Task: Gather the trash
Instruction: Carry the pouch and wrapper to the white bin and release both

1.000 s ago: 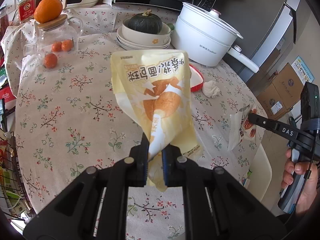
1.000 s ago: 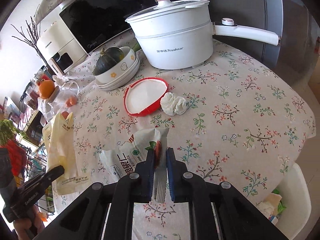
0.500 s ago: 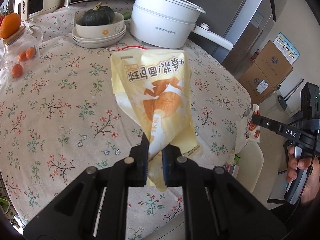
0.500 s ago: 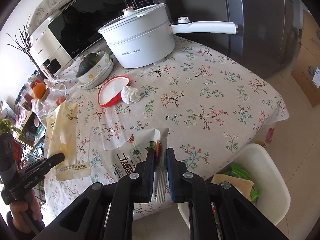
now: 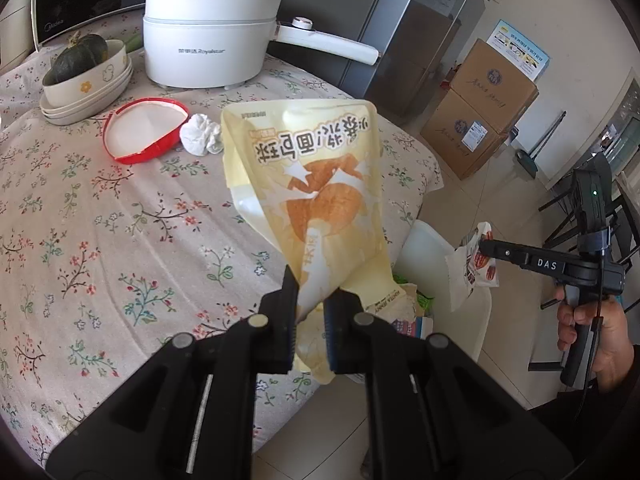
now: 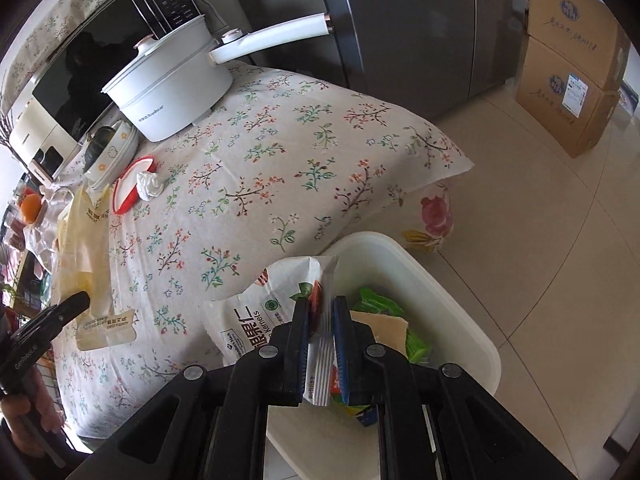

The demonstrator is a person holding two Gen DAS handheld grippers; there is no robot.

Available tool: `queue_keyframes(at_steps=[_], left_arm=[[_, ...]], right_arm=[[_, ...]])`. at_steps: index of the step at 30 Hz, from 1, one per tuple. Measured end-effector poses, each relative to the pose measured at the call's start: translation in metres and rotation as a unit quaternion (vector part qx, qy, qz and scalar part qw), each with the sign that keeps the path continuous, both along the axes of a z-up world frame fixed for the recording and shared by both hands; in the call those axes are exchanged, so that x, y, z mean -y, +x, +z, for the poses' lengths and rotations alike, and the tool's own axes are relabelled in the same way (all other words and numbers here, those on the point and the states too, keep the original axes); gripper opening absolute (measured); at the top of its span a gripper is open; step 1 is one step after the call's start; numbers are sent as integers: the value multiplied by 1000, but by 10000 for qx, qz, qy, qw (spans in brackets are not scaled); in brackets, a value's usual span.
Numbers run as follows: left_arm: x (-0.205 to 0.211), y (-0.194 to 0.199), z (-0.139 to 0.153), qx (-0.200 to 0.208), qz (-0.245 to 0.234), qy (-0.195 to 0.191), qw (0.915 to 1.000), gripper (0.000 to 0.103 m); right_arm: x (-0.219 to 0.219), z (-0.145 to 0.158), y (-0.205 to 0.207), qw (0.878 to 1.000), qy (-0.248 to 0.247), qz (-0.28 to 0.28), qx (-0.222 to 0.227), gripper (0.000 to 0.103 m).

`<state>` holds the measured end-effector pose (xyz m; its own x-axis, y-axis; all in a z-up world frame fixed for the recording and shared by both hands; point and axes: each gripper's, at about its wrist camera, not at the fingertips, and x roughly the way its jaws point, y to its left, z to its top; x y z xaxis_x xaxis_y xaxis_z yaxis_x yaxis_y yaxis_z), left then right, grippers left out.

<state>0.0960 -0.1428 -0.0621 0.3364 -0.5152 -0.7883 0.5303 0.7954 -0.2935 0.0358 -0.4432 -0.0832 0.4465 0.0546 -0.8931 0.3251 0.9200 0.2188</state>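
Observation:
My left gripper [image 5: 311, 308] is shut on a yellow snack bag [image 5: 312, 192] and holds it in the air over the table's right edge. My right gripper [image 6: 322, 316] is shut on a white nut-kernel wrapper [image 6: 256, 320] and holds it above the near rim of a white trash bin [image 6: 440, 292] that stands on the floor beside the table. The bin holds green and tan packaging. A crumpled white tissue [image 5: 200, 139] and a red-rimmed lid [image 5: 144, 132] lie on the floral tablecloth. The right gripper and its wrapper [image 5: 474, 268] also show in the left wrist view.
A white electric pot [image 5: 208, 32] with a long handle stands at the table's back, beside stacked bowls holding a dark squash [image 5: 80, 60]. A microwave [image 6: 104, 52] and a grey fridge [image 6: 400, 20] stand behind. Cardboard boxes [image 6: 576, 60] sit on the tiled floor.
Both grippers have swung right with their wrappers, from over the table to its right edge. The right gripper's wrapper now hangs over the trash bin.

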Motion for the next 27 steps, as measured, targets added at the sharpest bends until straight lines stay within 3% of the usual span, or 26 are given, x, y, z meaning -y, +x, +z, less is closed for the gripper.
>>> queue_keyframes(at_steps=[11, 14, 16, 17, 27], left_arm=[[53, -23, -7, 39, -634, 18, 9980, 13], [65, -29, -10, 42, -761, 46, 9971, 13], [72, -32, -13, 36, -859, 77, 9963, 13], [75, -34, -13, 34, -916, 93, 9957, 13], [108, -53, -37, -60, -1334, 302, 9906, 15]], right_arm=[[25, -34, -17, 9970, -91, -84, -768, 14], [29, -35, -22, 9956, -107, -201, -906, 24], [33, -33, -26, 9961, -63, -272, -839, 51], [35, -31, -29, 9965, -23, -319, -775, 55], [50, -20, -38, 9965, 120, -609, -553, 59]])
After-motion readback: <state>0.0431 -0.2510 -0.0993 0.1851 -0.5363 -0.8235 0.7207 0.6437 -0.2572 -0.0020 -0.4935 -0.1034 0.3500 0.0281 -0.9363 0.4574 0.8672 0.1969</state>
